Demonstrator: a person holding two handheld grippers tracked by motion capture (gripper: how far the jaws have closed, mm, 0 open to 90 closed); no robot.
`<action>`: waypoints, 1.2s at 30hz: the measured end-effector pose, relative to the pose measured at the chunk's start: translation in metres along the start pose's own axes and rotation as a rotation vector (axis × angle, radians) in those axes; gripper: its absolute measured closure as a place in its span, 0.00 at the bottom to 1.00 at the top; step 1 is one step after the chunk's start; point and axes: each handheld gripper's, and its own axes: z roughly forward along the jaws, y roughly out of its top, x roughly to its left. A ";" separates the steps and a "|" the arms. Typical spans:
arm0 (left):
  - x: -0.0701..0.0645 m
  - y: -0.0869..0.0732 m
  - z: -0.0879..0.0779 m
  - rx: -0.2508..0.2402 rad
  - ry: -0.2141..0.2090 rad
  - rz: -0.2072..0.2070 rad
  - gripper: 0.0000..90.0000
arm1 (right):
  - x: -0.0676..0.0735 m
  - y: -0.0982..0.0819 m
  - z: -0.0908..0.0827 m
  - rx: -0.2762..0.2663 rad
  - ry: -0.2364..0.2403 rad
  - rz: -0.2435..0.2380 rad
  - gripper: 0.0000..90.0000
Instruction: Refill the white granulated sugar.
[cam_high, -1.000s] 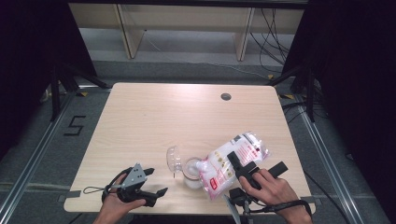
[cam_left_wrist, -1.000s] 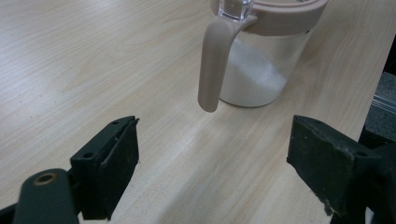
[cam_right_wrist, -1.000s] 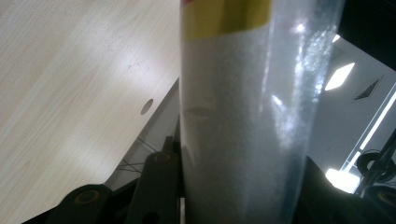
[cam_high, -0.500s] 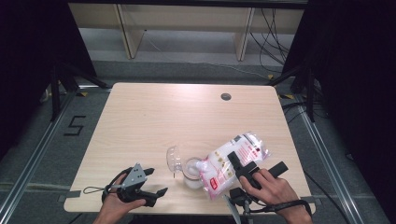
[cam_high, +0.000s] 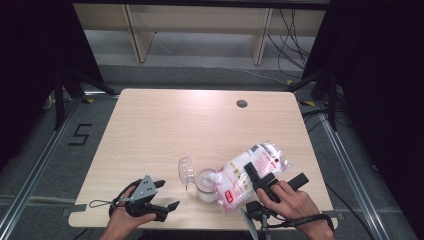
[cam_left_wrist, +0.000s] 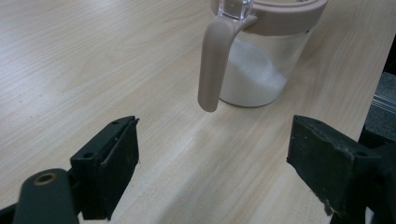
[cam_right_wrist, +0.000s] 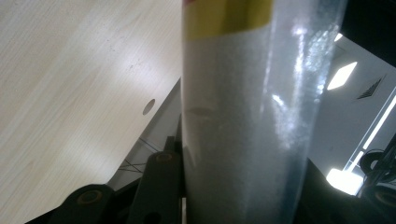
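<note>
The right gripper (cam_high: 254, 176) is clamped on a clear plastic bag (cam_high: 250, 172) of white grains, printed in red and pink. In the right gripper view the bag (cam_right_wrist: 247, 121) stands between the two black jaws, which press against its sides; a yellow band crosses the bag above the jaws. The bag is tilted, with its lower end pointing down and to the left of the right gripper, over the mouth of a jar (cam_high: 205, 184).

The jar stands upright on the table (cam_high: 200, 120), just to the left of the right gripper and touching or nearly touching the bag's lower end. Its clear hinged lid (cam_high: 186, 170) is swung open on the side away from the bag. In the left gripper view the jar (cam_left_wrist: 254, 70) is directly ahead of the jaws; it has a beige rim, a beige handle (cam_left_wrist: 212, 70) hanging down its near side, and a sloped heap of white grains inside.

The left gripper (cam_high: 162, 197) rests low at the table's near edge, held in the person's left hand (cam_high: 125, 220). Its jaws stand wide apart with nothing between them. The jar is ahead of it, near but apart.
</note>
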 end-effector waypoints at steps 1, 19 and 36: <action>0.000 0.000 0.000 0.003 0.000 -0.001 0.18 | 0.000 0.000 0.000 0.001 0.001 -0.001 0.80; 0.000 0.000 0.000 0.005 0.002 0.003 0.18 | -0.001 -0.001 0.000 -0.001 0.001 0.000 0.81; 0.002 0.001 -0.001 0.008 0.001 0.034 0.18 | 0.000 -0.001 0.000 -0.003 0.003 -0.001 0.81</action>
